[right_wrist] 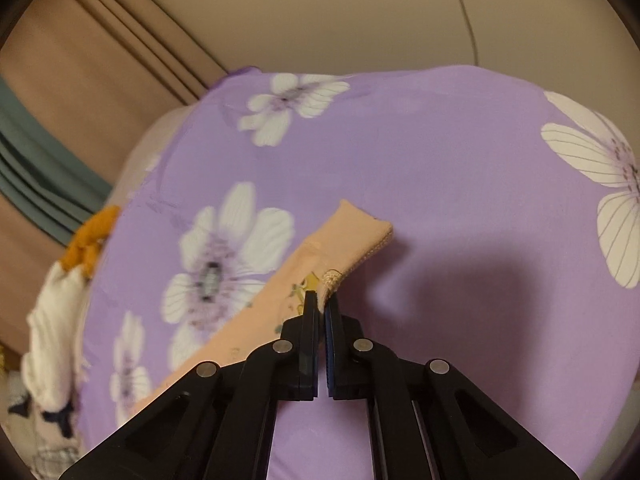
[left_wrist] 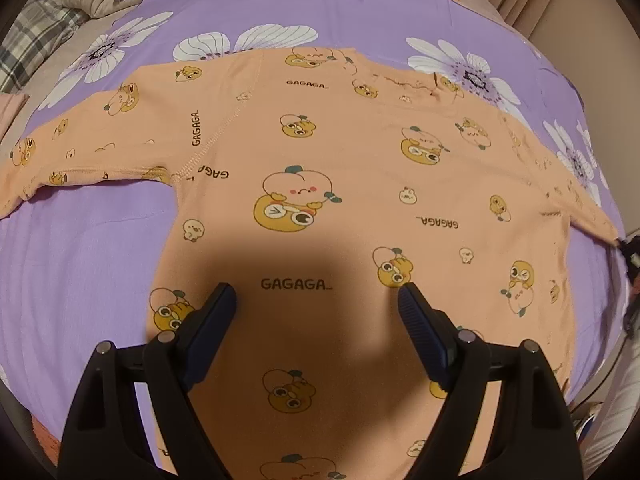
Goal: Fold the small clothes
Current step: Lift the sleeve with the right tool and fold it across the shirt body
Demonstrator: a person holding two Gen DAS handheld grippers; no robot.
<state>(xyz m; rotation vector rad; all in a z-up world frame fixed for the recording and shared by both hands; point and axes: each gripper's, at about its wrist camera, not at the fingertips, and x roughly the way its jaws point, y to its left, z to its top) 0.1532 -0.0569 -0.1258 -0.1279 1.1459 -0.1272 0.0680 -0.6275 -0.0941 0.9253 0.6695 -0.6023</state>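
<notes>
Peach long-sleeved cartoon-print cotton top (left_wrist: 320,160) lies flat on purple floral bedsheet (left_wrist: 100,260). Light, limp, will sag: grab seams or cuffs. Right gripper (right_wrist: 321,300) pinches sleeve cuff (right_wrist: 356,240); left gripper (left_wrist: 316,300) spread over torso, empty.

Right tool (right_wrist: 321,300) clamped on sleeve cuff (right_wrist: 352,240)

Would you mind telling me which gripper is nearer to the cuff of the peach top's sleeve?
Right. The right gripper is shut on the sleeve close to its cuff; the left gripper hovers open over the top's body, apart from that sleeve.
</notes>
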